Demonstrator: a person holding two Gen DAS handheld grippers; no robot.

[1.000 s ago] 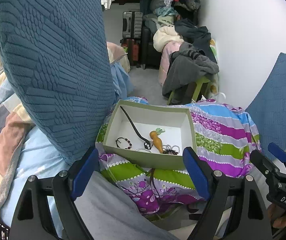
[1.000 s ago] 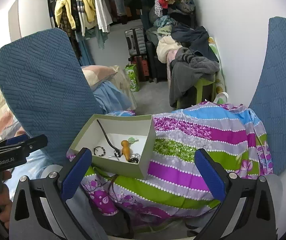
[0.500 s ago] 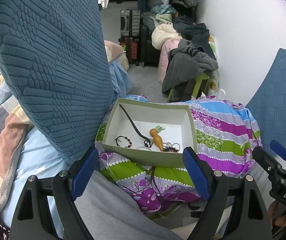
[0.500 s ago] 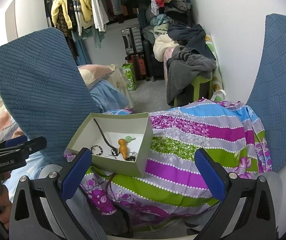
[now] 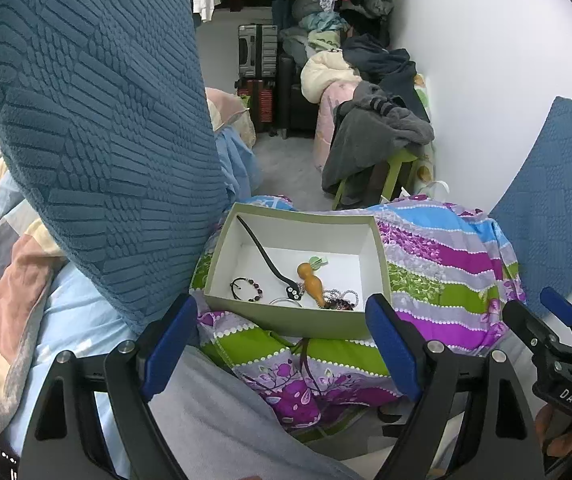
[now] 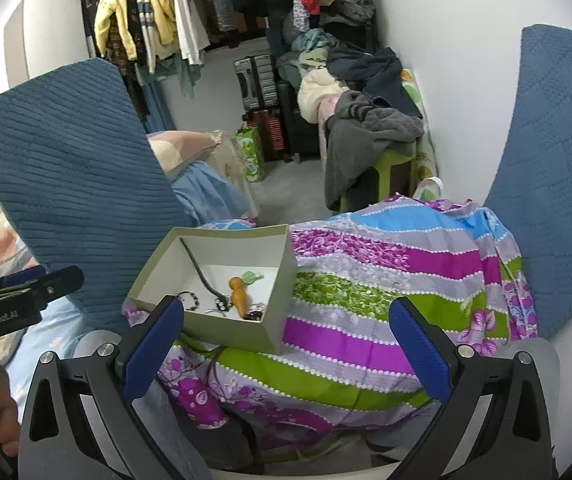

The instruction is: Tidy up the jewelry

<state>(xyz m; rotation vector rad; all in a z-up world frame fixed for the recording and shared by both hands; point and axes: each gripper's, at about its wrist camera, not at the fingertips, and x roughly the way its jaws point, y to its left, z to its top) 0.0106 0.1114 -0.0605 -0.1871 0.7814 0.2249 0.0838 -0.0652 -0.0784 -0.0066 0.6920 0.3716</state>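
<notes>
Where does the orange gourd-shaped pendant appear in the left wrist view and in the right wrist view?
Left wrist view: the orange pendant lies inside the green box, a little right of centre.
Right wrist view: the orange pendant lies in the same box, left of centre.
Shared landmark: the black cord lying just left of the pendant.

counts ahead of your grippers

you have one open box (image 5: 286, 322), sitting just past and between your left gripper's (image 5: 281, 346) blue pads. inside it you can count one orange gourd-shaped pendant (image 5: 312, 283), one black cord (image 5: 263, 253) and one dark beaded bracelet (image 5: 246, 289); the tangle at its near right corner is too knotted to count. the box rests on one striped floral cloth (image 6: 370, 304). two blue cushions flank you: one (image 6: 69, 216) to your left, one (image 6: 558, 184) to your right. you hold two grippers, both spread wide, the right gripper (image 6: 286, 348) included.
</notes>
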